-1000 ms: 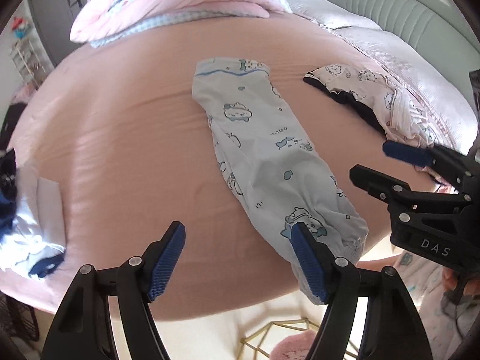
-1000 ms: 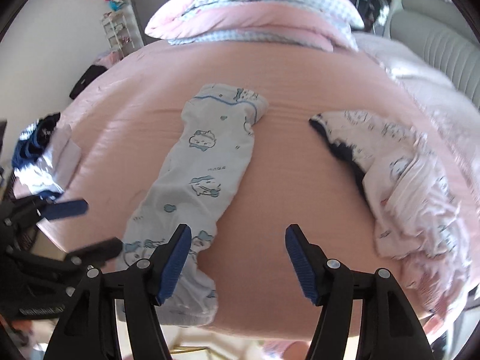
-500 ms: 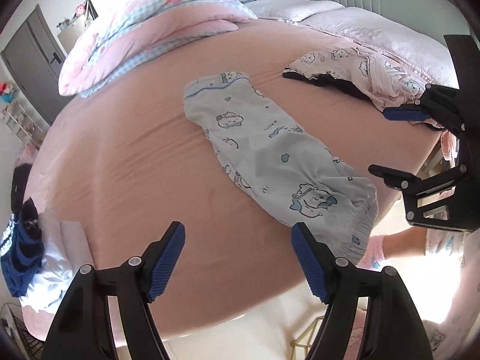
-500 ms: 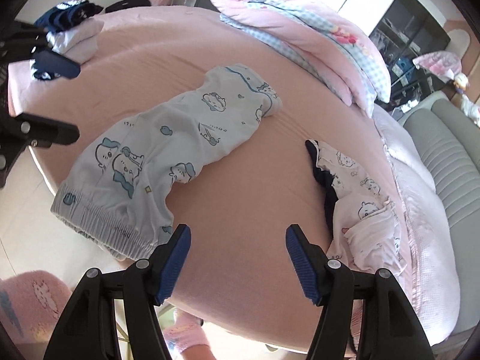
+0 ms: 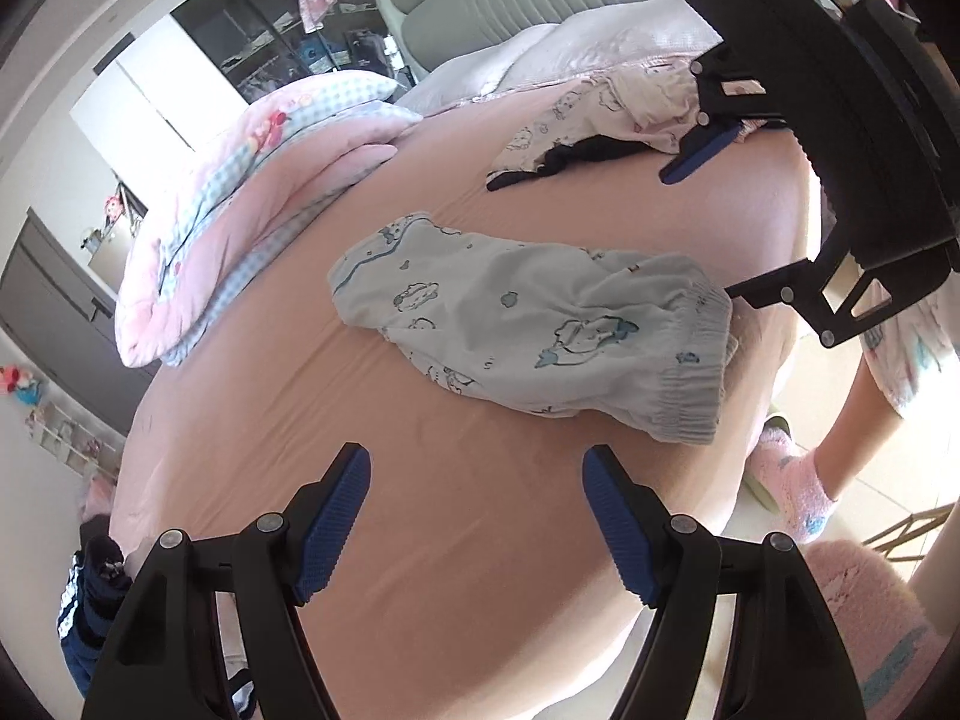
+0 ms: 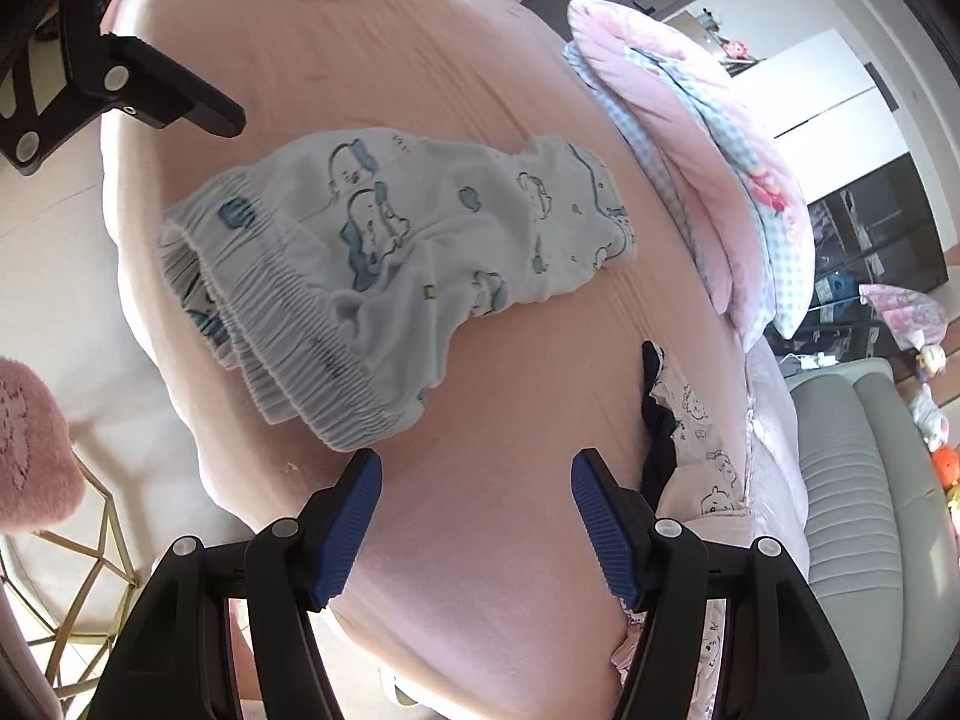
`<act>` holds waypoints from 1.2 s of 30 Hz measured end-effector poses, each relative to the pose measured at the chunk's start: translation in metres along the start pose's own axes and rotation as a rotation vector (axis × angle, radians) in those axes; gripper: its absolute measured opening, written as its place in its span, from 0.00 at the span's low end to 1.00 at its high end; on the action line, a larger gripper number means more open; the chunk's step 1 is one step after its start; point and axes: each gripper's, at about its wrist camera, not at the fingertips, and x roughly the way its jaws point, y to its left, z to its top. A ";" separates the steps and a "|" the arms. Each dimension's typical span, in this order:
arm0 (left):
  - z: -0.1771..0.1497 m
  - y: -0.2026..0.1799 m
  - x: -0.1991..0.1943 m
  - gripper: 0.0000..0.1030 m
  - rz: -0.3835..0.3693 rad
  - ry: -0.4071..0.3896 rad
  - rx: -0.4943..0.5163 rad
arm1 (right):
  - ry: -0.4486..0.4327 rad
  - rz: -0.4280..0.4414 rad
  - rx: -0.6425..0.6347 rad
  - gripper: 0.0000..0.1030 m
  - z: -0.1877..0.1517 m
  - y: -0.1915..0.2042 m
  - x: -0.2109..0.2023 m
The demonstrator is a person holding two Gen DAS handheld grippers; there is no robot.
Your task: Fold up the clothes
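Left gripper and right gripper both spread wide, empty, over pink bed. Pale blue pants lie folded lengthwise near bed's edge — soft, light, floppy. You take elastic waistband corners — firmest hold, likely.
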 end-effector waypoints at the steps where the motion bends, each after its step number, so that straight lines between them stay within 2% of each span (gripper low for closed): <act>1: -0.001 -0.005 0.002 0.70 -0.007 0.007 0.025 | -0.004 -0.014 -0.017 0.64 -0.001 0.003 0.000; 7: -0.002 -0.025 0.008 0.70 -0.009 0.009 0.157 | -0.041 -0.068 -0.081 0.64 -0.010 0.016 -0.008; 13: -0.002 -0.040 0.009 0.70 0.036 -0.007 0.262 | -0.071 -0.124 -0.116 0.64 -0.011 0.026 -0.006; 16: -0.002 -0.045 0.007 0.70 0.078 -0.035 0.299 | -0.111 -0.166 -0.161 0.64 -0.007 0.036 -0.008; 20: 0.001 -0.048 0.004 0.70 0.062 -0.085 0.311 | -0.160 -0.229 -0.262 0.64 -0.003 0.055 -0.005; 26: -0.004 -0.043 0.012 0.70 0.058 -0.119 0.340 | -0.205 -0.231 -0.311 0.64 0.004 0.061 0.003; 32: -0.011 -0.044 0.013 0.70 0.116 -0.200 0.430 | -0.226 -0.251 -0.364 0.63 0.008 0.070 0.006; 34: -0.014 -0.049 0.012 0.70 0.123 -0.220 0.482 | -0.230 -0.255 -0.385 0.57 0.007 0.075 0.006; 35: -0.017 -0.053 0.012 0.70 0.133 -0.240 0.527 | -0.228 -0.253 -0.411 0.47 0.005 0.080 0.006; 36: -0.022 -0.060 0.012 0.70 0.144 -0.256 0.587 | -0.227 -0.251 -0.438 0.43 0.003 0.084 0.006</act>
